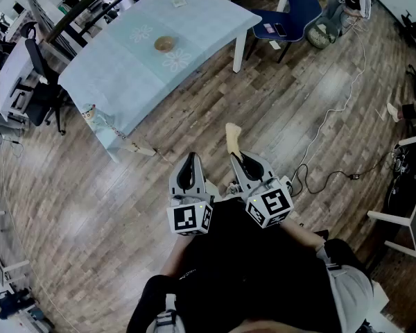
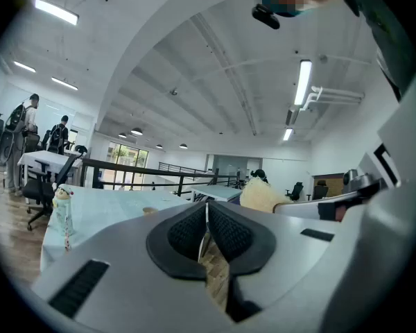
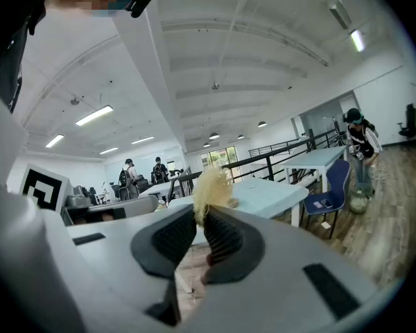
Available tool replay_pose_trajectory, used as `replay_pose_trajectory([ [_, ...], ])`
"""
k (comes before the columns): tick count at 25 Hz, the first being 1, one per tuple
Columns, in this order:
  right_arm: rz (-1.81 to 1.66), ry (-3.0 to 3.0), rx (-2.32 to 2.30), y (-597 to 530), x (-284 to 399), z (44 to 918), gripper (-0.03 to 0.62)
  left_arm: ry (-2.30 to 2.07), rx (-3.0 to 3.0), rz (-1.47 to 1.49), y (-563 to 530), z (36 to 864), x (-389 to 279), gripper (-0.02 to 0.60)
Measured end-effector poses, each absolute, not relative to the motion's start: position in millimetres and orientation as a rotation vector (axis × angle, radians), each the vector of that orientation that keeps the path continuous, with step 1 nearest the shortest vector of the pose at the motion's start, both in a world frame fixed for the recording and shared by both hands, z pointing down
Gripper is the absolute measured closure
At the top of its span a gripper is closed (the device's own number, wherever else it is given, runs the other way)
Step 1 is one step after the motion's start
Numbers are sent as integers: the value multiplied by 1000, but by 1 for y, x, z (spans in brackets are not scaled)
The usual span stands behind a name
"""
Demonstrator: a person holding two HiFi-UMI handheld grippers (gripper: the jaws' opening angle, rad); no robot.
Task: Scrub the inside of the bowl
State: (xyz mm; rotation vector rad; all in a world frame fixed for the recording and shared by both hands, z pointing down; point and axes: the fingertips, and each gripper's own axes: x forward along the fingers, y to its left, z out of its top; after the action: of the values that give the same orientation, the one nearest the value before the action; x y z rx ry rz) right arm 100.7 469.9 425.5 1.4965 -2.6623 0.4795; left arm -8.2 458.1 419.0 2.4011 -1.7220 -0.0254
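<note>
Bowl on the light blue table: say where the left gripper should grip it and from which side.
Take the bowl by its rim, one jaw inside, one outside, coming from above at the near edge. It sits upright, mouth up, on the table, so the rim is likely the only thin part. The left gripper, now shut, must open first.

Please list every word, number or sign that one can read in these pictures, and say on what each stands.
No text can be read.
The cube on the left gripper and the cube on the right gripper: black-and-white square patterns only, no letters.
The small card on the table: too small to read.
The sponge in the right gripper: no print shows.
</note>
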Motion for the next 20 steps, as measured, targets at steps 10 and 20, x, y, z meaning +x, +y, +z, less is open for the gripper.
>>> replay_pose_trajectory([
  [10, 433, -2687, 1384, 491, 90, 434, 553, -1753, 2341, -21, 487, 436, -3, 558],
  [20, 405, -2721, 1351, 498, 89, 428, 554, -1776, 2327, -6, 495, 435, -1, 558],
])
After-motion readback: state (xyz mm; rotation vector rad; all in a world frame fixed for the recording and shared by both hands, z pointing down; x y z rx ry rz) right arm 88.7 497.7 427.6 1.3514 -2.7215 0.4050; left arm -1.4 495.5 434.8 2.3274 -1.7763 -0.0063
